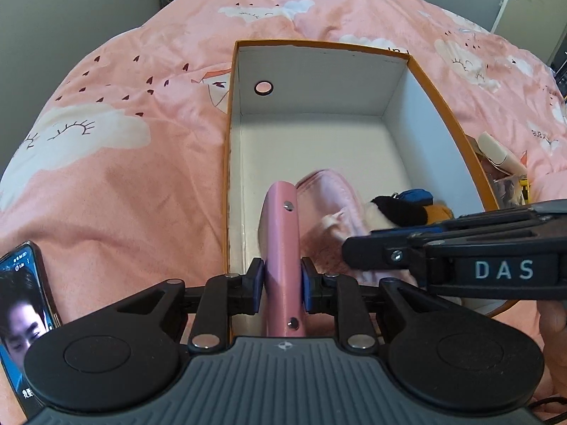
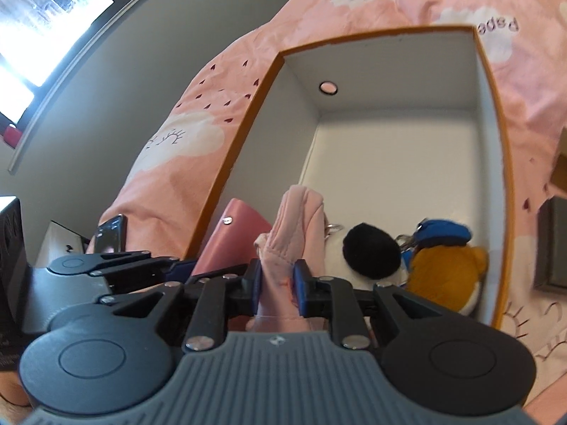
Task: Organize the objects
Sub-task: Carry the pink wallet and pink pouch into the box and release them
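An open shoe box (image 1: 319, 44) with an orange rim and white inside lies on the bed. My left gripper (image 1: 282, 283) is shut on a flat pink wallet (image 1: 281, 219) with metal studs, held edge-up over the box's near left corner. In the right wrist view my right gripper (image 2: 278, 283) is shut on a soft pink fabric pouch (image 2: 301, 212), just right of the wallet (image 2: 241, 230) and inside the box (image 2: 234, 163). A black-and-white plush (image 2: 372, 251) and an orange plush with a blue cap (image 2: 446, 269) rest in the near right corner.
A pink cloud-print duvet (image 1: 124, 194) covers the bed. A phone (image 1: 24, 290) with a lit screen lies left of the box. A cream item (image 1: 496, 152) and small cards sit outside the right wall. A grey box (image 2: 553, 248) lies further right.
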Motion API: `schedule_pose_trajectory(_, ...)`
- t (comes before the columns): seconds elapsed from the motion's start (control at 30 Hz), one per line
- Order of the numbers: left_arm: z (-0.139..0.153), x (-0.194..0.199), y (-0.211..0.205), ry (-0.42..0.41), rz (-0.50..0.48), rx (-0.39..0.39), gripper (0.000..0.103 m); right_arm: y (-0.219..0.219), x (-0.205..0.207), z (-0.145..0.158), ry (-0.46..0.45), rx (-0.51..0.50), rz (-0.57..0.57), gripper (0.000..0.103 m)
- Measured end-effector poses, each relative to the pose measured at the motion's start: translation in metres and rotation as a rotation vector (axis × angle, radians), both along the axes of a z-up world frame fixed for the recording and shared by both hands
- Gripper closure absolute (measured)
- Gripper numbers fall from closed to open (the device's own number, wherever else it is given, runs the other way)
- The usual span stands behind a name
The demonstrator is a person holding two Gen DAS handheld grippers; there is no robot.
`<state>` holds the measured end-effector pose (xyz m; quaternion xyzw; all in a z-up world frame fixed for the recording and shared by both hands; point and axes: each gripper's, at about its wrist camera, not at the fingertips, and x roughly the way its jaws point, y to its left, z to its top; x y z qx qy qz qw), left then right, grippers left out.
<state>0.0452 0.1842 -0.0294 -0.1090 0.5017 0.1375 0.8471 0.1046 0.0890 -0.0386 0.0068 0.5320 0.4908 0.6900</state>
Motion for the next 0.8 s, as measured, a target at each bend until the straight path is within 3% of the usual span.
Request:
schedule_pose_trajectory(0.2, -0.001, -0.002, 0.003, 0.001, -0.020, -0.012, 0.071, 0.003, 0.002, -0.008, 0.063, 0.022, -0.012, 0.082)
schedule_pose_trajectory(0.33, 0.001, -0.004, 0.001, -0.002, -0.060, -0.021, 0.062, 0.002, 0.002, -0.007, 0.075, 0.031, -0.015, 0.082)
schedule_pose_trajectory(0.5, 0.010, -0.012, 0.002, -0.021, -0.065, -0.029, 0.062, 0.001, 0.005, -0.010, 0.098, 0.035, -0.025, 0.080)
schedule_pose_trajectory(0.53, 0.013, -0.015, 0.003, -0.033, -0.058, -0.011, 0.056, 0.002, 0.004, -0.010, 0.098, 0.031, -0.023, 0.080)
schedule_pose_trajectory(0.67, 0.023, -0.024, 0.007, -0.072, -0.059, -0.022, 0.058, 0.006, 0.003, -0.017, 0.137, 0.022, -0.015, 0.080)
schedule_pose_trajectory(0.8, 0.031, -0.028, 0.012, -0.121, -0.028, -0.034, 0.058, 0.012, -0.003, -0.021, 0.117, -0.003, 0.000, 0.080)
